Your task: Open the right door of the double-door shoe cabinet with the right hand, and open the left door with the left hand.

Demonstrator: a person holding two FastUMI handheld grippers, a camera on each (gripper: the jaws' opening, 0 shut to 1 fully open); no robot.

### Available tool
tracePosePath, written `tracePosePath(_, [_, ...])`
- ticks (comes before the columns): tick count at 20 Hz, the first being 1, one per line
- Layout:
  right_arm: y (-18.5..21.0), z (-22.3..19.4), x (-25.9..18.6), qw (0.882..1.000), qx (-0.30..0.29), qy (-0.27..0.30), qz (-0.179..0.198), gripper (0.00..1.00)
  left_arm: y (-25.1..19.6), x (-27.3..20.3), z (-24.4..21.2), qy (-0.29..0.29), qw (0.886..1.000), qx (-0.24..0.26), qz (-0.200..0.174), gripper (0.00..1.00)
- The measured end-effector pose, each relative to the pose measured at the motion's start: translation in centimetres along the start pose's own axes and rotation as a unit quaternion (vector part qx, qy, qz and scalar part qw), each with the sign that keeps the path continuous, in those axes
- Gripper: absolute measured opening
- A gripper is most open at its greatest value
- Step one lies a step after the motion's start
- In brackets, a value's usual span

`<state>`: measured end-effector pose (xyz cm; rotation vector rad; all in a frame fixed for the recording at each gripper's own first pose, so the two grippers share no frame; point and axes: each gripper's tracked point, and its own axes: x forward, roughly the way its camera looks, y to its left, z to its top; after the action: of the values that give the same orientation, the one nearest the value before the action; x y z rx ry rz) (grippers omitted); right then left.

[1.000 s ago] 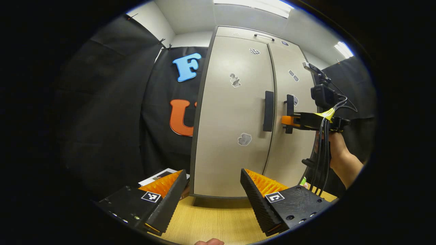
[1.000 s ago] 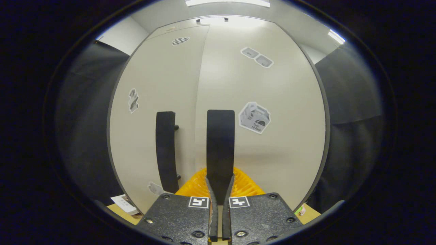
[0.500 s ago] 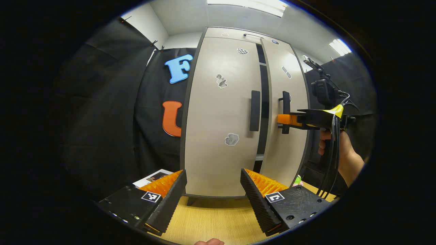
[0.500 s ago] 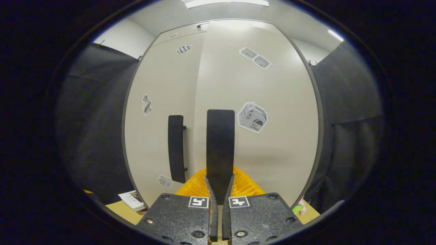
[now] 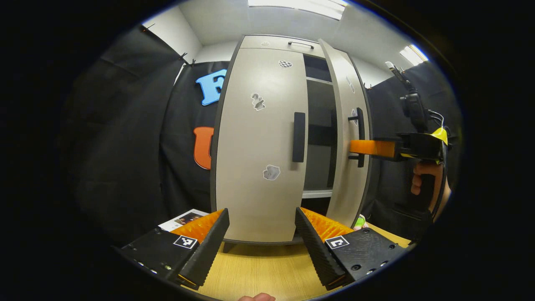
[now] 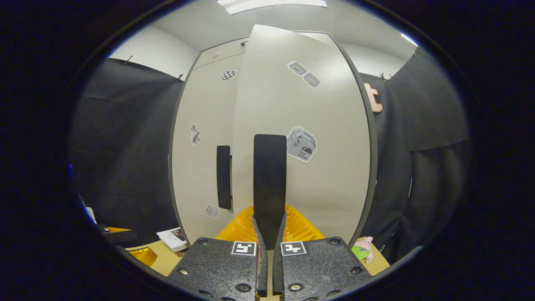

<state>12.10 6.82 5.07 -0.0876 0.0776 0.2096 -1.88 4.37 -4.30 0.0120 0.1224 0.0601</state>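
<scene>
The tall shoe cabinet (image 5: 259,138) stands upright on the wooden table (image 5: 259,271). Its right door (image 5: 349,138) is swung partly outward, the right gripper (image 6: 269,234) clamped on that door's vertical handle (image 6: 269,175). The left gripper (image 5: 261,234), jaws wide, faces the closed left door (image 5: 255,188).
</scene>
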Motion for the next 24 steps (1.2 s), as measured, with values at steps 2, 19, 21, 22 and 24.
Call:
tracePosePath(2, [-0.6, 0.0, -1.3, 1.000, 0.002, 0.000, 0.008, 0.08, -0.9, 0.0, 0.0, -0.001, 1.000, -0.002, 0.000, 0.95])
tracePosePath(19, [-12.9, 0.3, -10.0, 0.999, -0.009, -0.001, -0.032, 0.06, -9.8, 0.6, -0.2, -0.006, 0.999, -0.003, -0.034, 0.95])
tracePosePath(21, [-15.2, 0.4, -10.5, 0.998, -0.008, -0.005, -0.061, 0.05, -10.2, 0.4, -0.4, -0.005, 0.999, 0.000, -0.036, 0.95])
tracePosePath(22, [-16.6, 0.3, -10.8, 0.997, -0.005, -0.007, -0.080, 0.04, -10.2, 0.4, -0.5, -0.005, 0.999, 0.001, -0.036, 0.95])
tracePosePath(24, [-19.1, 0.4, -10.9, 0.996, 0.006, -0.012, -0.091, 0.04, -10.3, 0.4, -0.5, -0.002, 0.999, 0.001, -0.035, 0.95])
